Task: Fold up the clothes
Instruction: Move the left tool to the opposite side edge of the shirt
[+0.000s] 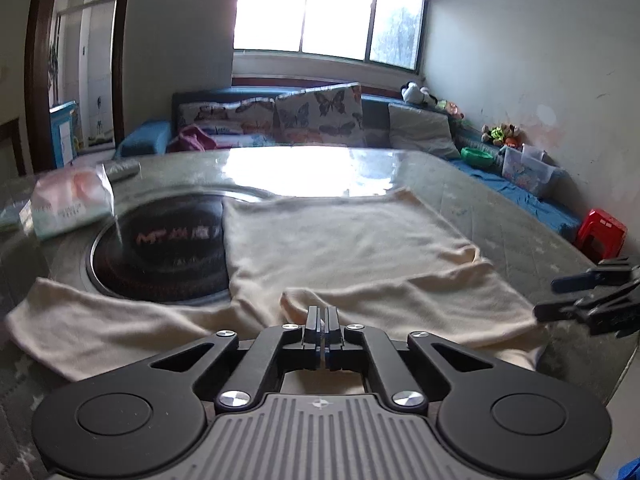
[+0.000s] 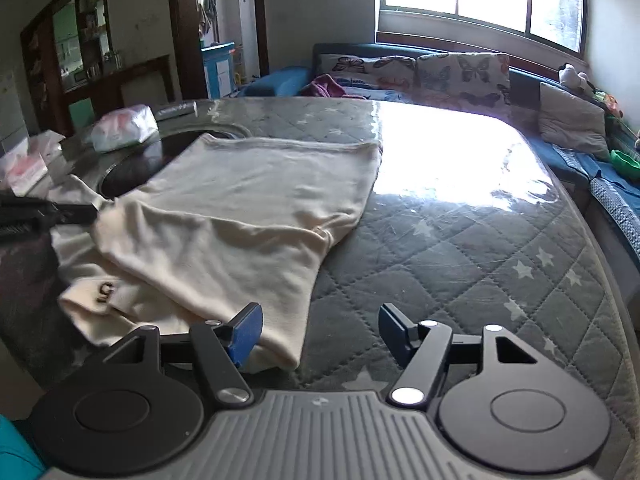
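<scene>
A cream knit top (image 1: 352,240) lies flat on the round table, one sleeve (image 1: 100,328) stretched out to the left. My left gripper (image 1: 322,316) is shut on a raised fold of the top's near edge, a sliver of cloth showing between its fingers. In the right wrist view the same gripper (image 2: 86,214) meets the top (image 2: 248,200) at its left edge. My right gripper (image 2: 318,320) stands open at the top's near right corner; its left blue pad (image 2: 246,334) rests by the cloth without pressing. The left wrist view shows the right gripper (image 1: 546,298) at the top's right edge.
The table has a grey quilted star cover (image 2: 460,260) under clear plastic and a black round hob (image 1: 160,256) partly under the top. A tissue pack (image 1: 72,204) sits far left. Behind are a sofa with butterfly cushions (image 1: 320,114) and a red stool (image 1: 602,234).
</scene>
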A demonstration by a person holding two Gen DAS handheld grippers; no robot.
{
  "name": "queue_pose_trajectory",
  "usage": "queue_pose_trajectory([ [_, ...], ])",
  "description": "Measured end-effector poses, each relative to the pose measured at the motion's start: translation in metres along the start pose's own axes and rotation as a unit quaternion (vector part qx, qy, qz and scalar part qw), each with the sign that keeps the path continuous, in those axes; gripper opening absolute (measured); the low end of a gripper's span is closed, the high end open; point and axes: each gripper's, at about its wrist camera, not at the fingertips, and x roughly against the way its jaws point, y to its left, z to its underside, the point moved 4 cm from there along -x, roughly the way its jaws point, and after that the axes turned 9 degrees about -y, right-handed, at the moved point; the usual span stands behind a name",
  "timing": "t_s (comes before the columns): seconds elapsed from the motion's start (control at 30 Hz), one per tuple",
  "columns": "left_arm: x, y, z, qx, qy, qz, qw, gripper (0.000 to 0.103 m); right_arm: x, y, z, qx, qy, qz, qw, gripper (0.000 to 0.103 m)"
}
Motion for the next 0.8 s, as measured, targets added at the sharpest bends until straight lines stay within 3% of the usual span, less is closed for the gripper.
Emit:
queue_pose_trajectory([
  [0.17, 0.000, 0.006, 0.003, -0.011, 0.015, -0.018, 0.9997, 0.001, -0.004, -0.007, 0.006, 0.009, 0.011, 0.012, 1.000, 0.066],
  [0.43, -0.004, 0.010, 0.005, -0.021, 0.031, -0.023, 0.9991, 0.003, -0.013, -0.006, -0.027, 0.026, -0.020, 0.003, 0.999, 0.065],
  [0.8, -0.052, -0.014, -0.002, -0.003, 0.038, 0.024, 0.9990, 0.005, -0.062, -0.003, -0.042, 0.029, -0.017, 0.013, 0.999, 0.065],
])
